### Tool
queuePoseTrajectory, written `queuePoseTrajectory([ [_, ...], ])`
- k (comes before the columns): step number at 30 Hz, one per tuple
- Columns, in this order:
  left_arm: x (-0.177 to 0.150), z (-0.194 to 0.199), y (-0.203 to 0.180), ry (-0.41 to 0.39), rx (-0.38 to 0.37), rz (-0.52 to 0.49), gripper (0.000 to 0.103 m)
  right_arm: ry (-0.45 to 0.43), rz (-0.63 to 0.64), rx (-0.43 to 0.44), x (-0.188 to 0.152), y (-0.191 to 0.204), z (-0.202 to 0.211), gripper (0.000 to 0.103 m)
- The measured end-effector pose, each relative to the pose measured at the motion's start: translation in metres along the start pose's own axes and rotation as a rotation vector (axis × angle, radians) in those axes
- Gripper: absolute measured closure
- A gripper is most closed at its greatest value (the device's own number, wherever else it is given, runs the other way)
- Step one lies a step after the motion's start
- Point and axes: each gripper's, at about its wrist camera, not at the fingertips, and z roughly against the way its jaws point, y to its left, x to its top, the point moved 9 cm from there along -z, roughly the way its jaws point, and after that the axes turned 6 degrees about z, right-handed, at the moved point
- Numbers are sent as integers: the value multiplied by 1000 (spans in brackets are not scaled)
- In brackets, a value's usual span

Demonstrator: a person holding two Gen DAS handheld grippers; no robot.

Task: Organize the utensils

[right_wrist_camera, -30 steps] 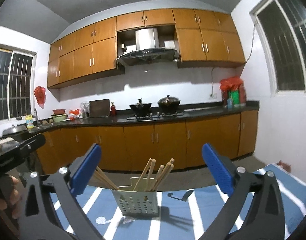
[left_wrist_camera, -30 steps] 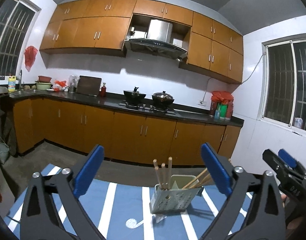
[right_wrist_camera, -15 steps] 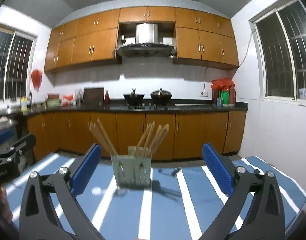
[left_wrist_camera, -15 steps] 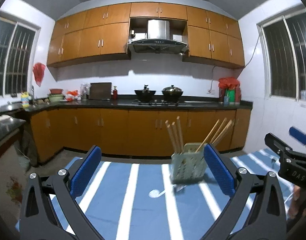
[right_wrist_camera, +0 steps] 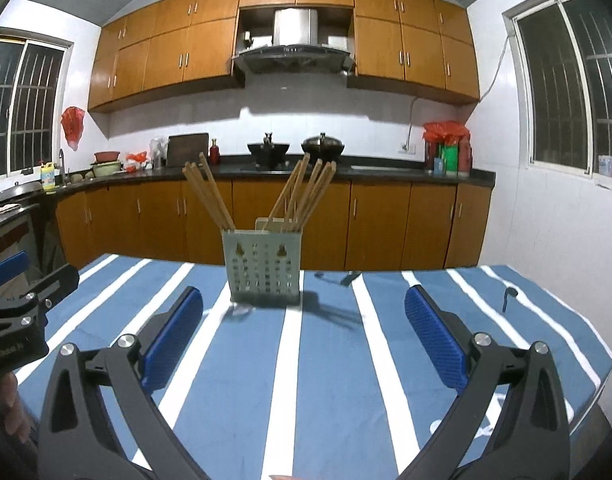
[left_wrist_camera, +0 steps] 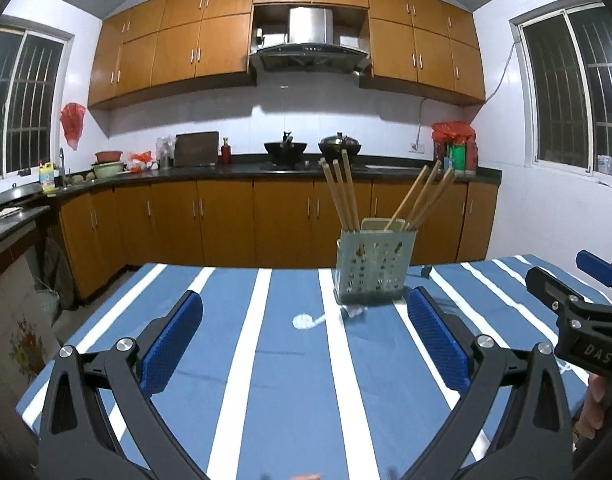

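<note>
A pale perforated utensil holder [left_wrist_camera: 373, 267] [right_wrist_camera: 262, 266] stands on the blue-and-white striped tablecloth [left_wrist_camera: 290, 360] [right_wrist_camera: 330, 360], with several wooden chopsticks [left_wrist_camera: 340, 192] [right_wrist_camera: 302, 196] leaning out of it in two bunches. My left gripper [left_wrist_camera: 306, 344] is open with nothing in it, low over the cloth, the holder ahead and a little right. My right gripper [right_wrist_camera: 304, 338] is open too, with nothing in it, and the holder sits ahead, slightly left. Each gripper shows at the edge of the other's view: the right gripper [left_wrist_camera: 582, 316] and the left gripper [right_wrist_camera: 22, 312].
Dark small utensils lie on the cloth behind the holder [right_wrist_camera: 348, 277] and near the right edge [right_wrist_camera: 508, 296]. A pale round mark [left_wrist_camera: 304, 321] is on the cloth. Behind the table run kitchen cabinets [left_wrist_camera: 290, 220], a counter with two pots [left_wrist_camera: 312, 146], and barred windows [left_wrist_camera: 570, 92].
Both views have tipped downward and pulled back: the holder now stands farther ahead and more tablecloth shows. Both grippers stay open with nothing in them.
</note>
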Motion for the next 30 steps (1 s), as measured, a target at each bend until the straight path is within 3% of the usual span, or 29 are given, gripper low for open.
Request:
queuePoseTrajectory([
  [11, -27, -4, -2, 63, 14, -7, 2, 77, -14, 14, -32, 1, -17, 4],
  [30, -36, -6, -4, 96, 14, 7, 2, 96, -33, 14, -38, 0, -20, 4],
])
